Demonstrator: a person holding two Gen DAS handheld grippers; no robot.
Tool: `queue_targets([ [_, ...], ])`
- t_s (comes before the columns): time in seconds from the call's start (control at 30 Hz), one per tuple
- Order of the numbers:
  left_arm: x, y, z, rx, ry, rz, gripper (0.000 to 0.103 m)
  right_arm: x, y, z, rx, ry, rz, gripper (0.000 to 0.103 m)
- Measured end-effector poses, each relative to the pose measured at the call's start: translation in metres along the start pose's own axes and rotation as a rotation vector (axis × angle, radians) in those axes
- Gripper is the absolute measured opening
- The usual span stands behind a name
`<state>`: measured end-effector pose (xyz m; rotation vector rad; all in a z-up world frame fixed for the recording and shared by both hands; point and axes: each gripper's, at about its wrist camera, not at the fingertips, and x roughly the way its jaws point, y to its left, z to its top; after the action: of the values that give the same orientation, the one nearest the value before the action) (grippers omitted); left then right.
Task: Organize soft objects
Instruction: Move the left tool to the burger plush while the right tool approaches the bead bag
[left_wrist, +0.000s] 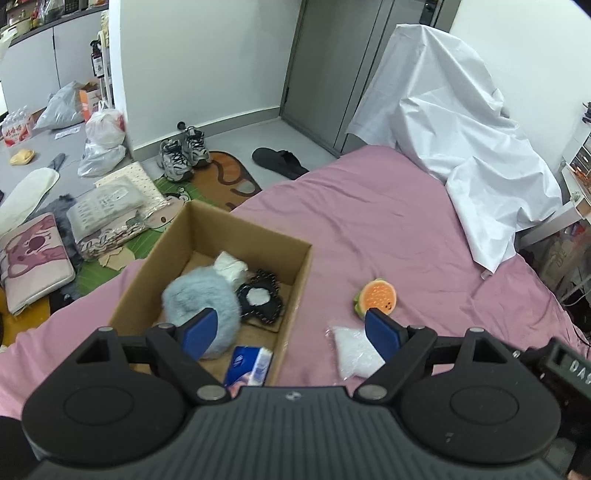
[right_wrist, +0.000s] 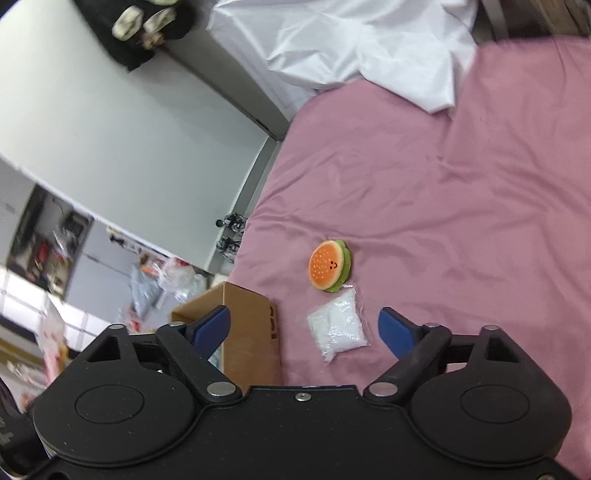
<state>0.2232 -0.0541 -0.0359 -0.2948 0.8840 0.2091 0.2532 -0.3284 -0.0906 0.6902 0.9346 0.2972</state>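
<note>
A cardboard box (left_wrist: 295, 280) sits on the pink bed. It holds a fluffy grey-blue plush (left_wrist: 199, 302), a white cloth (left_wrist: 231, 266), a black lacy piece (left_wrist: 260, 297) and a blue tissue pack (left_wrist: 247, 365). A burger-shaped plush (left_wrist: 376, 295) and a clear bag of white stuffing (left_wrist: 352, 349) lie on the bed right of the box. My left gripper (left_wrist: 291, 334) is open and empty above the box's right wall. My right gripper (right_wrist: 304, 330) is open and empty, just above the stuffing bag (right_wrist: 338, 326), with the burger plush (right_wrist: 330, 269) beyond it and the box (right_wrist: 247, 332) to its left.
A white sheet (left_wrist: 461, 147) is draped over something at the bed's far end. The floor left of the bed holds sneakers (left_wrist: 183, 153), a black slipper (left_wrist: 279, 160), plastic bags (left_wrist: 103, 129), packaged cushions (left_wrist: 33, 254) and a rug.
</note>
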Motion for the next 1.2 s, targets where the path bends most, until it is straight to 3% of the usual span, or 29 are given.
queue_targets([
  [0.67, 0.060, -0.056, 0.012, 0.024, 0.077, -0.064, 0.083, 0.048, -0.041, 0.000, 0.171, 0.072, -0.064, 0.074],
  [1.2, 0.124, -0.081, 0.020, 0.067, 0.172, -0.093, 0.074, 0.098, -0.038, -0.005, 0.164, 0.165, -0.080, 0.069],
])
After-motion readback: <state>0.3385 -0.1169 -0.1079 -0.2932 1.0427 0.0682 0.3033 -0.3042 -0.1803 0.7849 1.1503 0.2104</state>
